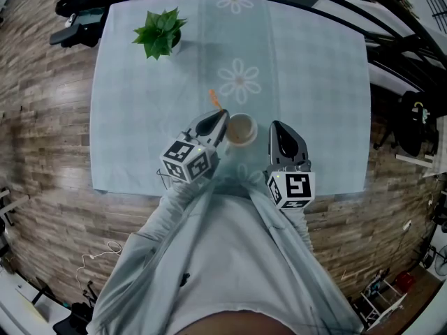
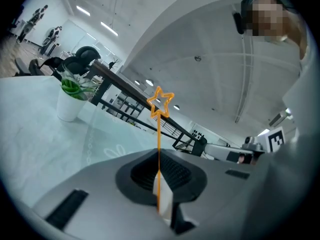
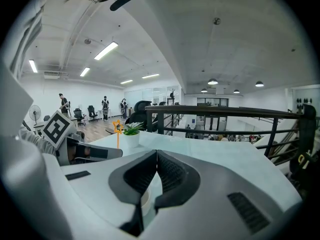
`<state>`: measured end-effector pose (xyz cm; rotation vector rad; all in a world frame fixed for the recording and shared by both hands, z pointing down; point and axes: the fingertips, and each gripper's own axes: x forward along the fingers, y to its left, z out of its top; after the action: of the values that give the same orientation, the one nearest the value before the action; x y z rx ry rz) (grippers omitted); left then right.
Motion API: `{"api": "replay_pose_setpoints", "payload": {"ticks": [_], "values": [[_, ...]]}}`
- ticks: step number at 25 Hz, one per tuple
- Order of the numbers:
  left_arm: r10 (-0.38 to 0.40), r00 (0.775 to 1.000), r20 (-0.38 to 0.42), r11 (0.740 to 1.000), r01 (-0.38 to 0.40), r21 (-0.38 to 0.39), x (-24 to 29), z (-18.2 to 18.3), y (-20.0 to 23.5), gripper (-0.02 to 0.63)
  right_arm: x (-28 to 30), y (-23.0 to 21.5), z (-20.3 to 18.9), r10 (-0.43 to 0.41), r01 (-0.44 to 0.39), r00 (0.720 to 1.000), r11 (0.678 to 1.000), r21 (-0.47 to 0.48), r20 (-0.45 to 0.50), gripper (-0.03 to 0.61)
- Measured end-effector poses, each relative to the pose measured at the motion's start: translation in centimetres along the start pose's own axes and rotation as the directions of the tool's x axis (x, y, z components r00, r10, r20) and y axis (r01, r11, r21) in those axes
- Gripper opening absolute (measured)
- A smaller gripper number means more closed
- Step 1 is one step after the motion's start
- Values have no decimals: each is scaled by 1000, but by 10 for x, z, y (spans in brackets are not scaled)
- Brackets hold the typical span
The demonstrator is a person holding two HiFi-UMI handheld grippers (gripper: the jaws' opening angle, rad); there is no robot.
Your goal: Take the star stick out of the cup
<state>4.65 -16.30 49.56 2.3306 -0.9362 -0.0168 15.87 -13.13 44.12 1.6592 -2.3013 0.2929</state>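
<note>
A thin orange star stick point(image 2: 158, 149) stands upright between the jaws of my left gripper point(image 2: 159, 156), which is shut on it; the star outline point(image 2: 160, 104) tops it. From the head view the stick point(image 1: 216, 101) rises just left of the paper cup point(image 1: 241, 129), with the left gripper point(image 1: 222, 117) at the cup's left rim. My right gripper point(image 1: 274, 125) sits close to the cup's right side. Its jaws point(image 3: 156, 153) meet at the tips, and the cup rim point(image 3: 143, 196) shows through the gap behind them. Whether it touches the cup I cannot tell.
A small potted plant point(image 1: 160, 32) in a white pot stands at the table's far left. The table point(image 1: 314, 82) wears a pale teal cloth with flower prints. Wooden floor surrounds it, with railings and office chairs beyond. The person's grey sleeves reach in from the near edge.
</note>
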Motion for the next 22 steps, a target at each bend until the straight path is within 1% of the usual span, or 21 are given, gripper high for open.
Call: {"api": "replay_pose_setpoints", "payload": {"ticks": [4, 9, 15, 18, 22], "values": [[4, 1000, 21, 998, -5, 66, -8, 12, -7, 21, -6, 1, 6, -2, 3, 1000, 1000, -9, 20, 15], [11, 998, 59, 986, -20, 164, -24, 35, -17, 21, -14, 5, 13, 0, 1, 999, 1000, -18, 47, 15], [15, 990, 137, 974, -46, 221, -49, 65, -31, 21, -22, 15, 28, 14, -11, 996, 999, -32, 94, 15], [35, 987, 159, 959, -77, 272, -61, 74, -35, 21, -25, 19, 34, 22, -18, 994, 999, -39, 111, 15], [72, 984, 163, 925, -127, 357, -76, 80, -37, 21, -27, 24, 36, 28, -23, 992, 999, -41, 126, 15]]}}
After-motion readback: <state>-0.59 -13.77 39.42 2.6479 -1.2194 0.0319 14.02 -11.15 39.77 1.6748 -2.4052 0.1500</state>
